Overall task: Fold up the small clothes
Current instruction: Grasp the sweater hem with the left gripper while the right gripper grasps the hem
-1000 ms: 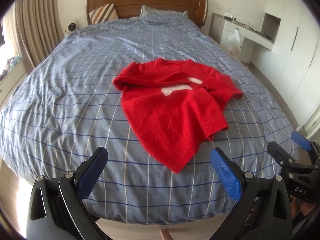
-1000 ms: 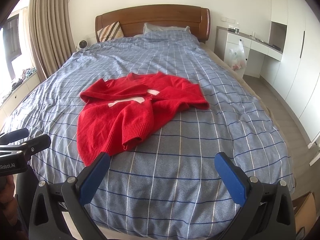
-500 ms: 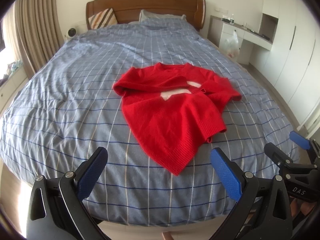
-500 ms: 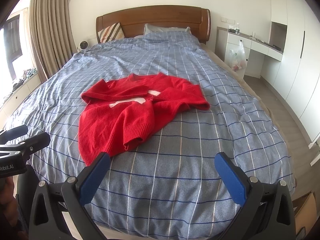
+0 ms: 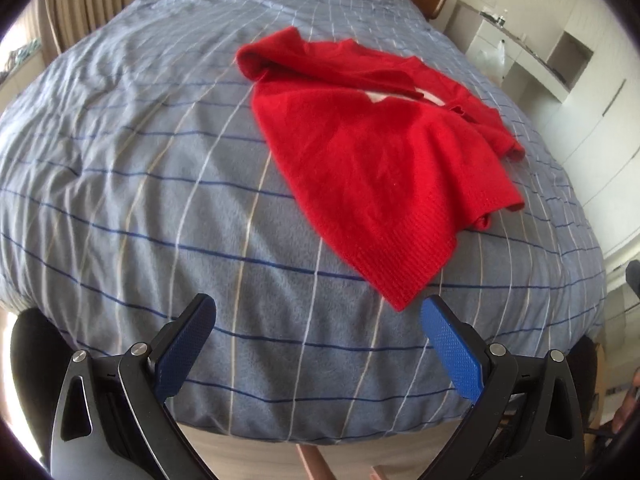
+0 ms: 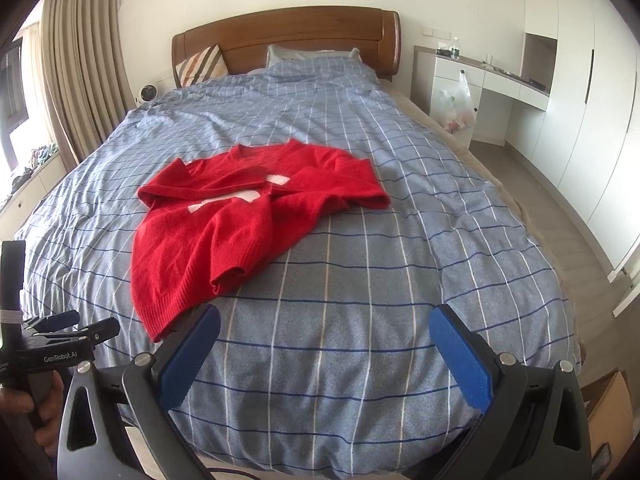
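A small red knit sweater [image 5: 372,152] lies crumpled on the blue checked bed cover [image 5: 160,208], with a white patch showing near its middle. It also shows in the right wrist view [image 6: 240,216]. My left gripper [image 5: 318,344] is open and empty above the foot of the bed, its right pad [image 5: 450,350] just short of the sweater's ribbed hem corner. My right gripper [image 6: 324,354] is open and empty over the bed cover [image 6: 400,272], to the right of the hem. The left gripper [image 6: 60,332] appears at the lower left of the right wrist view.
A wooden headboard [image 6: 288,36] with pillows stands at the far end. Curtains [image 6: 80,80] hang on the left. A white desk and cabinets [image 6: 500,84] with a plastic bag [image 6: 456,104] line the right wall. A cardboard box [image 6: 608,412] sits on the floor at lower right.
My left gripper has moved forward and tilted down toward the sweater's hem corner, so the sweater looks much larger. My right gripper has moved slightly closer to the bed. Both stay open.
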The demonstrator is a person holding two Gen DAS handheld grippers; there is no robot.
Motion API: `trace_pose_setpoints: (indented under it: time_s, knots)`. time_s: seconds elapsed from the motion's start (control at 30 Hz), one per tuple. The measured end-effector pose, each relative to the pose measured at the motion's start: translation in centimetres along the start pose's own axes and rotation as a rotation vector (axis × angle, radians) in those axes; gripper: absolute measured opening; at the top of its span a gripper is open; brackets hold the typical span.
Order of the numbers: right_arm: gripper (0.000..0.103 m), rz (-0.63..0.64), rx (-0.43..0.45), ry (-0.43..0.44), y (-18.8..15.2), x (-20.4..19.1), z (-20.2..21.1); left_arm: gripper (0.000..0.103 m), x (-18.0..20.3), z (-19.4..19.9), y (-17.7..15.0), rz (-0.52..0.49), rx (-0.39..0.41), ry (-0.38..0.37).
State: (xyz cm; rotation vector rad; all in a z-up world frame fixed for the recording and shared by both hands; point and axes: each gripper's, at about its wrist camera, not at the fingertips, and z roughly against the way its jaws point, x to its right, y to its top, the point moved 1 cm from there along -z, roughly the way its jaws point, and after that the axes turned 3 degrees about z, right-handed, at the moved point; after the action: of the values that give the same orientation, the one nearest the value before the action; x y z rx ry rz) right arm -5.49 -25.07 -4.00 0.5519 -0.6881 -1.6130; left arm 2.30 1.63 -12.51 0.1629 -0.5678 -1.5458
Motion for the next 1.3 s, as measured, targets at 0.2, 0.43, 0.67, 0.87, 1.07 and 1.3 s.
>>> trace_pose_setpoints:
  time_s: [0.2, 0.43, 0.67, 0.87, 1.07, 1.3]
  knots:
    - [0.103, -0.008, -0.032, -0.013, -1.0, 0.7, -0.6, 0.099, -0.5, -4.5, 0.3, 0.125, -0.1, -0.115]
    - [0.103, 0.005, -0.013, 0.043, -1.3, 0.4, -1.6, 0.002, 0.8, -4.0, 1.5, 0.163, -0.054, -0.181]
    - [0.102, -0.045, -0.048, 0.148, -1.7, 1.8, -5.3, 0.002, -5.3, 1.1, 4.0, 0.198, 0.091, -0.112]
    - [0.065, -0.018, -0.124, 0.425, -1.5, -2.1, -12.1, 0.002, -7.6, 1.5, 6.0, 0.222, 0.125, -0.096]
    - [0.043, -0.114, -0.094, 0.466, 0.2, -2.3, -16.4, 0.002, -9.4, 1.0, 8.9, 0.276, 0.152, -0.104]
    - [0.016, -0.186, -0.154, 0.629, 4.6, -2.2, -20.3, 0.002, -9.3, -2.8, 12.0, 0.259, 0.121, -0.03]
